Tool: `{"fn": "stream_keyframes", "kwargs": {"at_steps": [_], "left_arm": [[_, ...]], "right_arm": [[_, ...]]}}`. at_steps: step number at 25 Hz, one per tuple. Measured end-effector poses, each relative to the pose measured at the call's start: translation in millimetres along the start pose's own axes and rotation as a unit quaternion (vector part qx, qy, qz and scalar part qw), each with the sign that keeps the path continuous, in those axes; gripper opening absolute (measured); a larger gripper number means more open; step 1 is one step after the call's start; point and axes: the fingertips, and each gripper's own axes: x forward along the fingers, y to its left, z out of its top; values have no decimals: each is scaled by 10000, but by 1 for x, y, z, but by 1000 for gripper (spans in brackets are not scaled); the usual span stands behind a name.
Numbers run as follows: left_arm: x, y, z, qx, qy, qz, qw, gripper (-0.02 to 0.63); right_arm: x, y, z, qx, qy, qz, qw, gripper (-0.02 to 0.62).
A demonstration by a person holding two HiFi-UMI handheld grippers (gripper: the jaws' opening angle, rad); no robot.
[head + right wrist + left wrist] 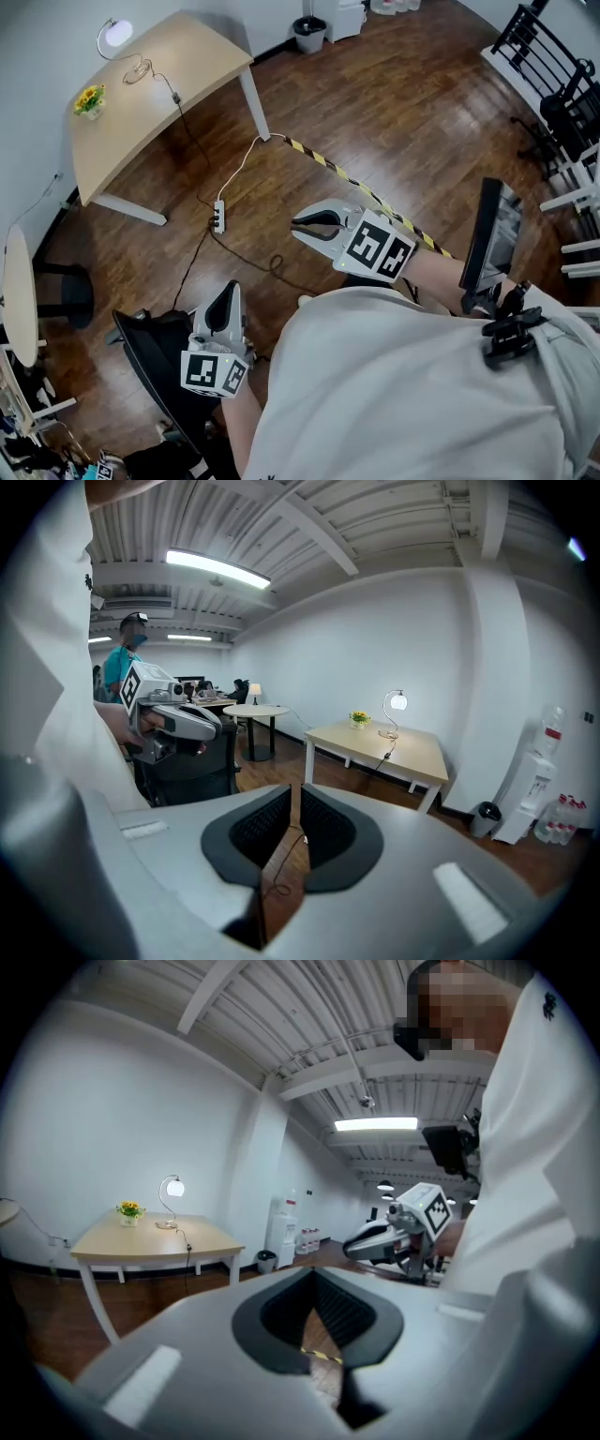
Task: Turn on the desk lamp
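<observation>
The desk lamp [117, 33] stands lit at the far left corner of the light wooden desk [178, 75], its globe glowing white. It also glows in the left gripper view [173, 1188] and the right gripper view [398, 702]. Both grippers are far from the desk, held close to the person's body over the wood floor. My left gripper [228, 289] [312, 1270] is shut and holds nothing. My right gripper [294, 226] [295, 787] is also shut and empty, with only a thin slit between its pads.
A small pot of yellow flowers [90, 98] sits on the desk. The lamp's cord runs down to a power strip [217, 217] on the floor. Yellow-black tape [347, 178] crosses the floor. A black chair [155, 361], a round table [19, 295] and a bin [309, 35] stand around.
</observation>
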Motion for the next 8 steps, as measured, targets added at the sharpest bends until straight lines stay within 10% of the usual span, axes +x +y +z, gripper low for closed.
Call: {"fn": "stream_keyframes", "kwargs": {"at_steps": [8], "left_arm": [[7, -4, 8, 61, 59, -93, 9999, 20]], "right_arm": [[1, -3, 7, 57, -44, -7, 10000, 34]]}}
